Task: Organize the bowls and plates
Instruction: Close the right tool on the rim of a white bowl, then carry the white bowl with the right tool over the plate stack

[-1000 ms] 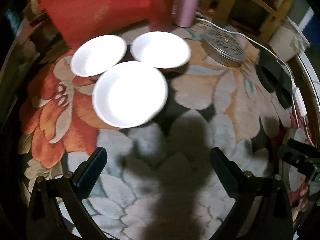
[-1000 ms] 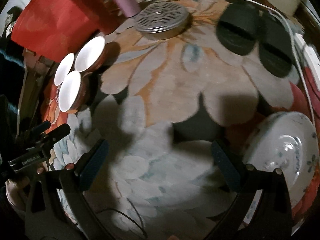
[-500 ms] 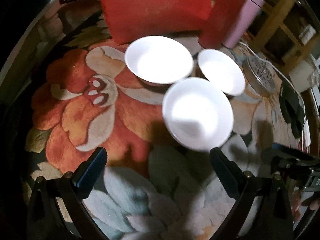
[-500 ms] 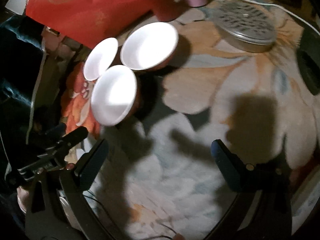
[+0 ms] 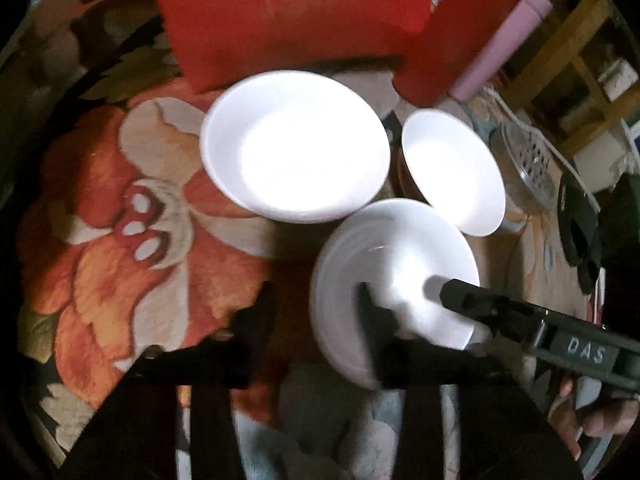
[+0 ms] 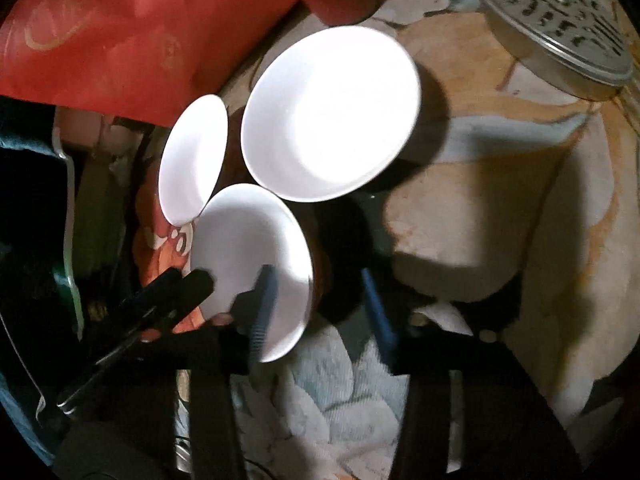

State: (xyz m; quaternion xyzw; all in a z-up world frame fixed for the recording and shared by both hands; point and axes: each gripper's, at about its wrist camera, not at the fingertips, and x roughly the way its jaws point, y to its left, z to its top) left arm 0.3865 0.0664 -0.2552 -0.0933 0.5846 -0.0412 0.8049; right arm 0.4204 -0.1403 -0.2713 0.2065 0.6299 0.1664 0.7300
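We see three white bowls clustered on the floral bench. Both grippers meet at the nearest bowl (image 5: 394, 276) — the left gripper (image 5: 316, 312) straddles its rim with fingers apart, the right gripper (image 6: 320, 304) likewise spread across its opposite edge. The other bowls (image 5: 294, 146) sit just behind.

Your left gripper (image 5: 316, 320) is low w/ jaws apart, right finger (image 5: 370, 312) inside. Your right gripper (image 6: 320, 304) is also spread, left finger (image 6: 262, 300) fwd. Your right hand (image 5: 592, 420) grips its handle at frame edge.
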